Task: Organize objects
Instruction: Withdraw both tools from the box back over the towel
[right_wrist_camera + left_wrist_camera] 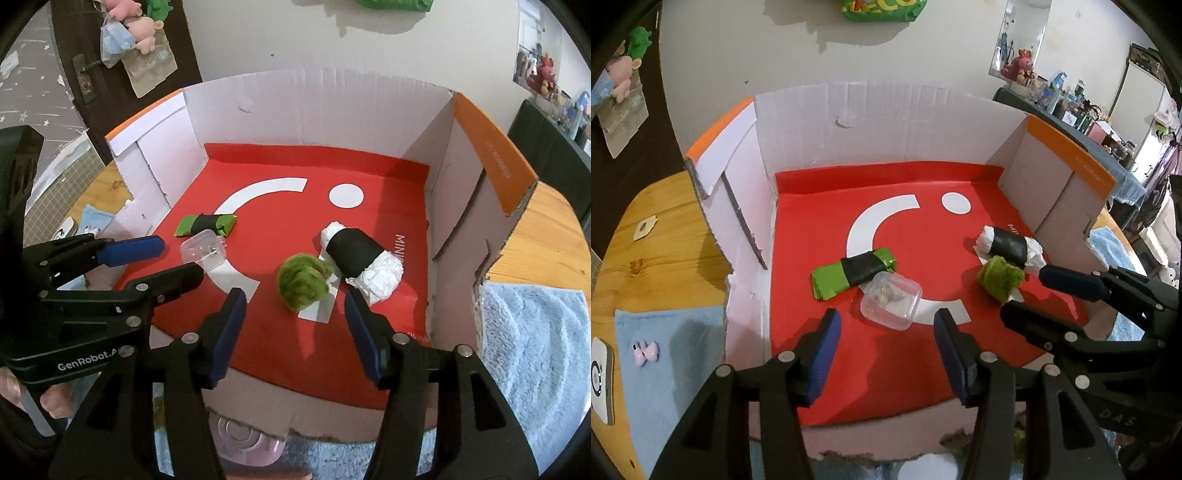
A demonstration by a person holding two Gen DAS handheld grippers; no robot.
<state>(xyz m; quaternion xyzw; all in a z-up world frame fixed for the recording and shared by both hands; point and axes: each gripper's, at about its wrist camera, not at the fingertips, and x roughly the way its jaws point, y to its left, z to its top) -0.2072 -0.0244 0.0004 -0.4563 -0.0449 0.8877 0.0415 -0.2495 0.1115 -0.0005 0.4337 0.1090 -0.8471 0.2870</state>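
Your left gripper (884, 325) and right gripper (295, 306) both stand released, holding nothing. The clear case (890, 300) and green fuzzy roll (303, 282) lie near the box's (317, 110) front edge, possibly just beyond your fingertips.

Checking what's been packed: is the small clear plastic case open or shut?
Shut: the clear case lies closed on the red box floor, small pale bits visible inside.
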